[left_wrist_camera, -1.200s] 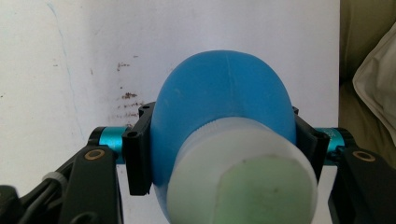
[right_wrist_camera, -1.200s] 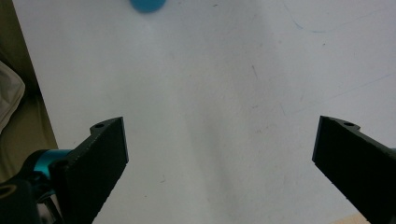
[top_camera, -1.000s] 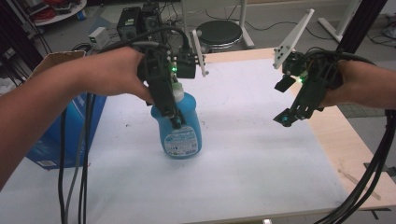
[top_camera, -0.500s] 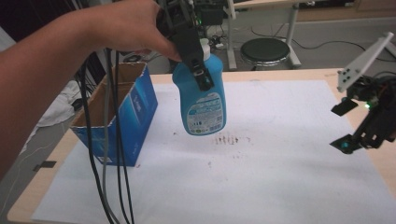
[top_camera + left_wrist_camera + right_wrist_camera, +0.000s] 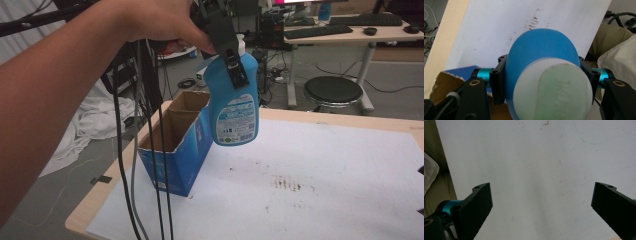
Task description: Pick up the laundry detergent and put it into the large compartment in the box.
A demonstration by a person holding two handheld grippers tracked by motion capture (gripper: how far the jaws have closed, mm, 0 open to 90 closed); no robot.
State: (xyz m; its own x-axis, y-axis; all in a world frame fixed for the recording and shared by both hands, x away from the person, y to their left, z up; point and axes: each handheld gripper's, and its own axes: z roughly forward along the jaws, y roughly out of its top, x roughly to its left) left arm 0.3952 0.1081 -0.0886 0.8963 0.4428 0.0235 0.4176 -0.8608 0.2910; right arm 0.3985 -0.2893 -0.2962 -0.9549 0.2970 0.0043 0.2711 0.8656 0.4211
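High view looks forward and down across the white sheet [image 5: 325, 200]; both gripper views look down close onto it.

My bench [image 5: 350, 119] has a white sheet [image 5: 350, 160] over it, with a patch of dark smudges [image 5: 287, 184] around mid-sheet. Past the far edge, at 1 o'clock, there's a round black stool [image 5: 333, 91]. Behind that is a desk [image 5: 400, 36] with a keyboard [image 5: 345, 31] and a mouse [image 5: 370, 31] on top. On the floor at 9 o'clock I can see a crumpled white cloth [image 5: 95, 125], plus a bit of black tape [image 5: 101, 179] near 8.
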